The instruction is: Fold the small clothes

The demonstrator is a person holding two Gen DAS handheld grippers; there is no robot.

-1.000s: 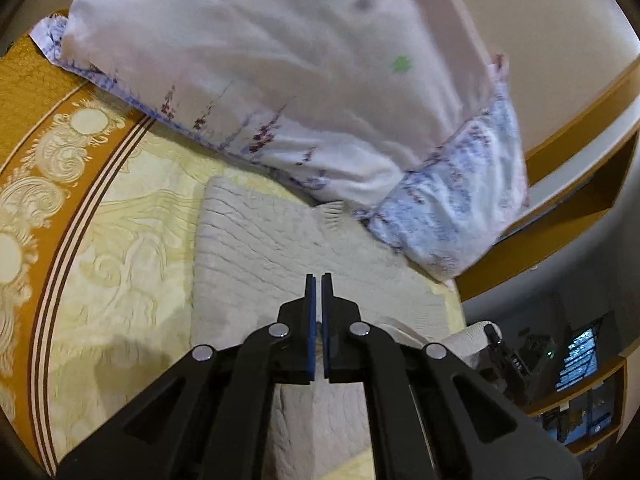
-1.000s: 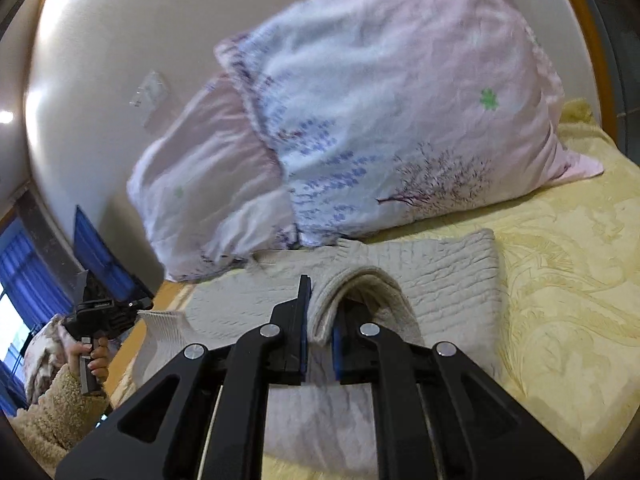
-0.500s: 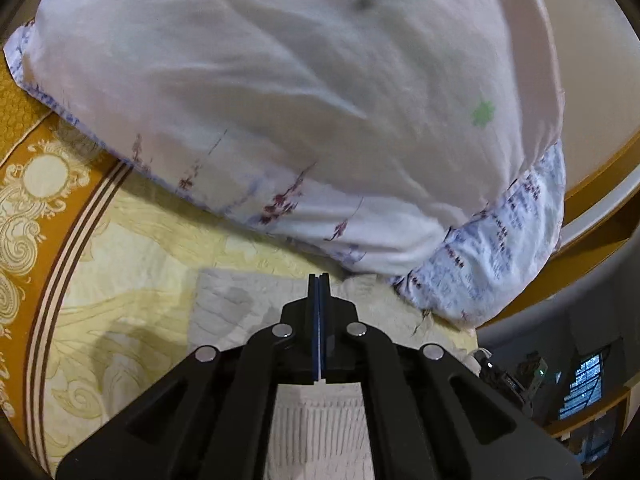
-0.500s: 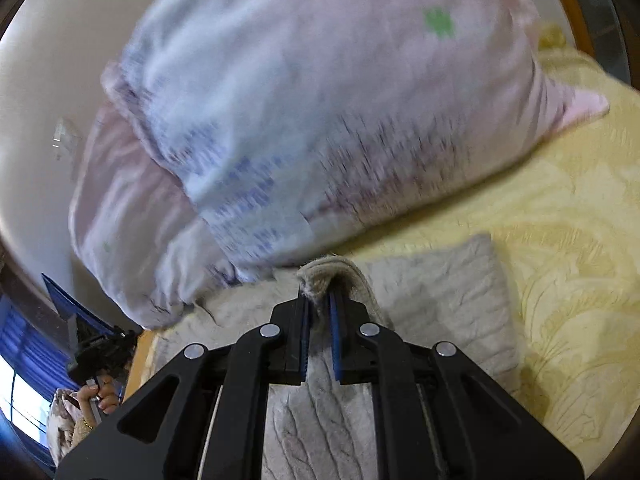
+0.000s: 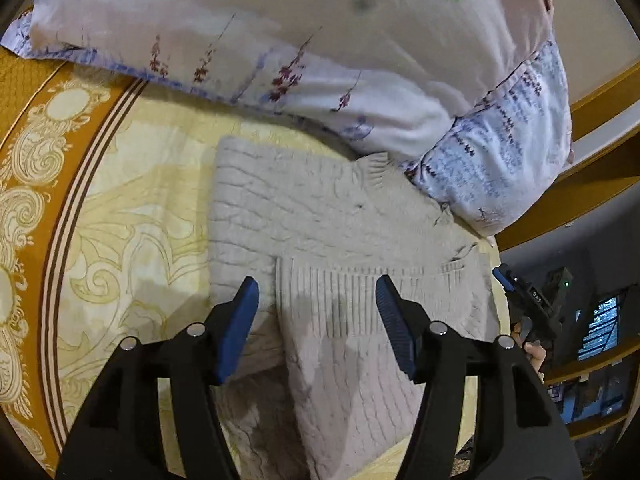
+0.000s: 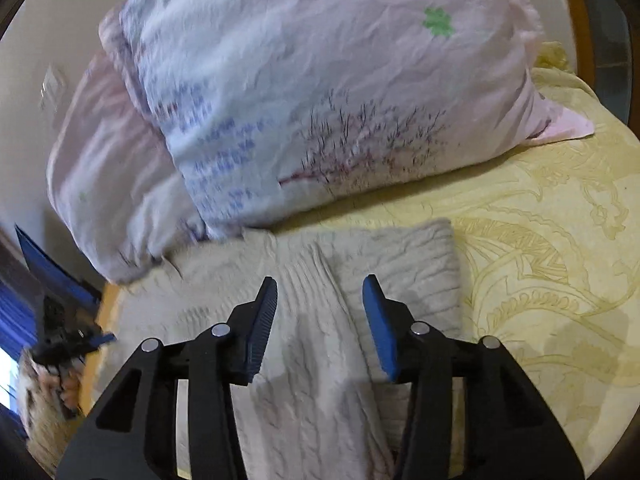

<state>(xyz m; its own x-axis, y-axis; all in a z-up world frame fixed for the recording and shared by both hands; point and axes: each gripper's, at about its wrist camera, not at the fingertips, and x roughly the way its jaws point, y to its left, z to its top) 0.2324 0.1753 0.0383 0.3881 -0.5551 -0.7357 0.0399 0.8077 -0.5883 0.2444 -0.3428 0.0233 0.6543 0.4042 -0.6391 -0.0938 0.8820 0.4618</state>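
A cream cable-knit sweater [image 5: 320, 216] lies flat on a yellow patterned bedspread [image 5: 132, 220], filling the middle and lower middle of the left wrist view. A ribbed sleeve end [image 5: 344, 300] is folded across the body of the garment and lies on top of it, running from the lower centre of that frame up toward the centre. In the right wrist view the same sweater [image 6: 400, 264] occupies the lower centre, with the folded sleeve [image 6: 308, 304] rising as a narrow band between the fingers.

The left gripper [image 5: 318, 298] hangs over the ribbed sleeve end at the bottom centre of its frame. Its jaws have just been opening and now stand well apart, with the blue pads on either side of the ribbing and not pressing on it. The right gripper [image 6: 320, 300] sits at the bottom centre of its own frame; its jaws have likewise just been opening and are spread, the sleeve lying loose between them with no pad clamped on the knit.

Two floral pillows [image 5: 304, 40] lean across the top of both views, their lower edge touching the sweater's far side. An orange ornate border [image 5: 36, 168] curves down the left edge of the left wrist view.
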